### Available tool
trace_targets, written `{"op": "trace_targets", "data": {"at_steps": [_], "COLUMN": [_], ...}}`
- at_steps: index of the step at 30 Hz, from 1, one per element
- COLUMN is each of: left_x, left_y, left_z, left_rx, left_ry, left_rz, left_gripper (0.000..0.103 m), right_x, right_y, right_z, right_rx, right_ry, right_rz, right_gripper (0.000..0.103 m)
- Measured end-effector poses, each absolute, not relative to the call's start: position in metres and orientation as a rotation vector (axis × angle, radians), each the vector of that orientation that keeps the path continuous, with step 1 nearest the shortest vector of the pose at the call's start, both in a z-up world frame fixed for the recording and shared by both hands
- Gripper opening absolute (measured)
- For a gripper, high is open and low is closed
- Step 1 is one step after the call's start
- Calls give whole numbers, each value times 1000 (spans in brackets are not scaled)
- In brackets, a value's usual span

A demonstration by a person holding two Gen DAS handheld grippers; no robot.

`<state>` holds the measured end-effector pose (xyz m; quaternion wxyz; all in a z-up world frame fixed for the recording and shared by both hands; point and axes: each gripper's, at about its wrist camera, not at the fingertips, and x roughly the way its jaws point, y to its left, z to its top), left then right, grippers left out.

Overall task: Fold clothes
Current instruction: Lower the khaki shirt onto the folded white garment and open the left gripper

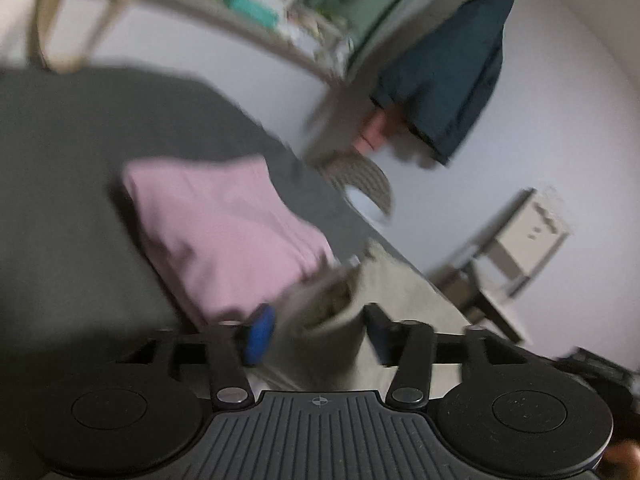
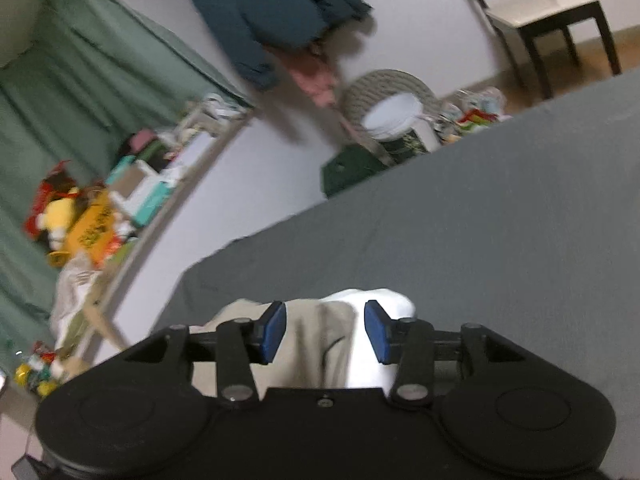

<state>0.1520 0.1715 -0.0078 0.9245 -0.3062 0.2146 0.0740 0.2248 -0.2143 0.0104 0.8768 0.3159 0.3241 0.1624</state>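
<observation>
Nearest, both tongs stand spread with beige cloth (image 1: 384, 280) bunched between their pads, the left tongs (image 1: 318, 334) and right tongs (image 2: 325, 330) hiding its near part, while a folded pink garment (image 1: 224, 232) lies blurred farther left on the grey bed (image 1: 72, 152).

- Honestly nothing here is readable, both views are too blurry.
- Closest thing: the orange-yellow cardboard box (image 2: 91, 229) on the pale wooden shelf (image 2: 168, 216) in the right wrist view has dark print on its side, but it's just smudges, can't make out a single character.
</observation>
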Motion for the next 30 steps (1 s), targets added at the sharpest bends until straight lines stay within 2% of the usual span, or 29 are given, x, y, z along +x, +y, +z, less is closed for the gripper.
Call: {"op": "trace_targets", "data": {"at_steps": [2, 7, 12, 13, 15, 17, 19, 21, 25, 30], "left_x": [147, 151, 173, 175, 177, 179, 177, 174, 153, 106], "left_y": [162, 127, 110, 108, 104, 102, 100, 98, 90, 65], "left_z": [2, 7, -19, -23, -27, -24, -18, -10, 10, 22], "left_rx": [-592, -520, -527, -501, -451, -435, -454, -459, -474, -449], "left_ry": [394, 357, 478, 483, 485, 491, 497, 512, 539, 585], "left_rz": [125, -24, -92, -96, -104, -101, -89, -87, -101, -159], "left_gripper": [74, 75, 75, 75, 75, 75, 75, 75, 75, 76], "right_x": [213, 195, 201, 203, 202, 195, 189, 173, 137, 75], "right_y": [-212, -186, -173, -173, -179, -184, -185, -188, -198, -221], "right_z": [15, 12, -11, -16, -22, -22, -15, 0, 26, 41], "right_rx": [681, 681, 650, 641, 638, 635, 607, 563, 513, 509], "right_ry": [649, 698, 788, 807, 813, 819, 817, 769, 686, 613], "right_rz": [430, 585, 500, 473, 451, 444, 456, 459, 465, 382], "right_gripper": [43, 43, 43, 41, 25, 24, 32, 56, 69, 91]}}
